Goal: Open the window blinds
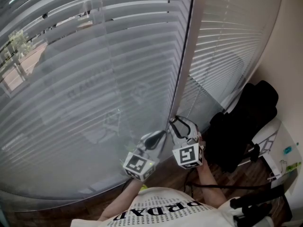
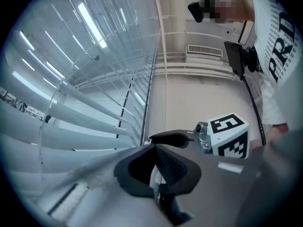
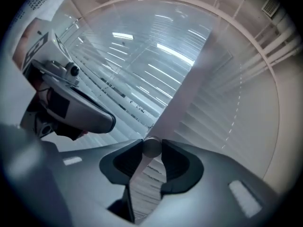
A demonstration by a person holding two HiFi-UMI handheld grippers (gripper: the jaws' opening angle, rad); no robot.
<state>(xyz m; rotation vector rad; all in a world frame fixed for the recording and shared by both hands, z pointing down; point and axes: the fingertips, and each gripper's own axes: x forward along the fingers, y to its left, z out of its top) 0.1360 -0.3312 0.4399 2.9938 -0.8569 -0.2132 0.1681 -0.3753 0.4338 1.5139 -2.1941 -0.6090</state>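
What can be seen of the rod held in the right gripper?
The rod shows mainly as a round, smooth, grey end, metal or plastic by its look. It sits between the pads of the right gripper, which touch it on both sides. A pale shaft seems to run on down through the gap. The rod stands in front of the pale window frame, beside the blinds. Its upper length cannot be made out.
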